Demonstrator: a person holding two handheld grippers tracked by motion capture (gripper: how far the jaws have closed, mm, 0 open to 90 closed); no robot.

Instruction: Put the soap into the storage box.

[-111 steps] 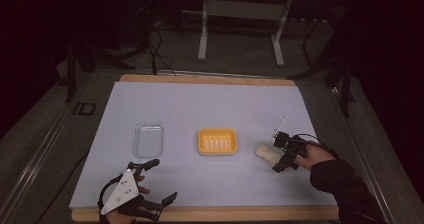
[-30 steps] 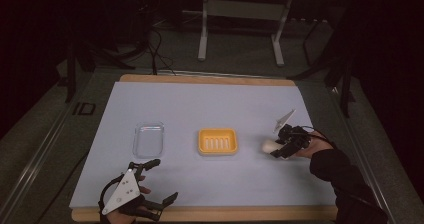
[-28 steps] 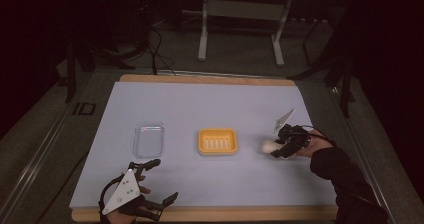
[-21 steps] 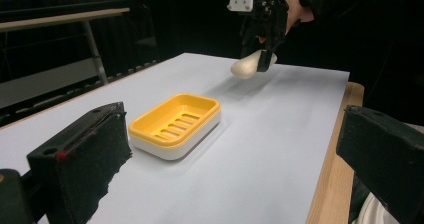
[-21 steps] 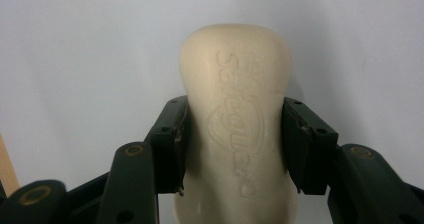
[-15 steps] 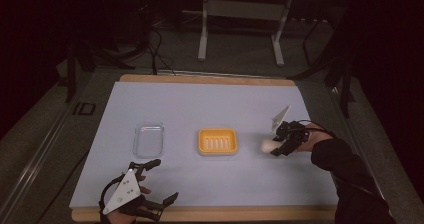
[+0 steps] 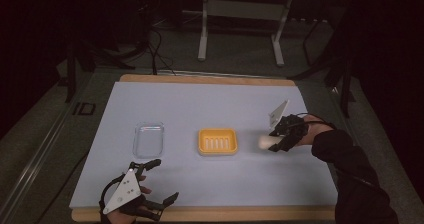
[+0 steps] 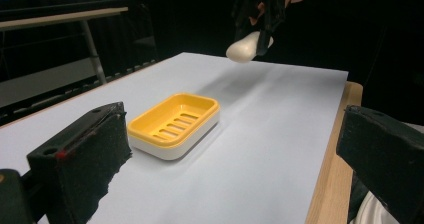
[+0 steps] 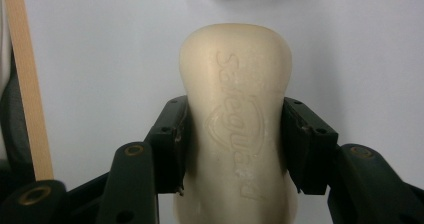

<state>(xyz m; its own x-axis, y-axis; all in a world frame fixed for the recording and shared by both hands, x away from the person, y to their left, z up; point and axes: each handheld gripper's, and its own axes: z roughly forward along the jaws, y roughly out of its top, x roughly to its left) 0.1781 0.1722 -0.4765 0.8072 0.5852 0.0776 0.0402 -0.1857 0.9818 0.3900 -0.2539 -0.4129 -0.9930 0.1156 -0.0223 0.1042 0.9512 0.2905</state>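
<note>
Right gripper [image 7: 276,140], its jaws clamped on a cream soap bar [image 9: 235,114] held above the table, right of the yellow soap dish [image 7: 217,141]; the bar's near end is cut off. Left gripper [image 7: 150,184] gapes, empty. Pale blue mat [image 7: 210,104]; surrounding room dark, indistinct.

A dim lab: a paper-covered table [image 7: 210,104] with bare metal stand legs [image 7: 240,29] and cables [image 7: 155,44] behind.

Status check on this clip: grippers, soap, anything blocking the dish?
Right gripper shut on soap bar, above the table. Left gripper open, empty. Yellow soap dish empty; nothing between it and the soap.
</note>
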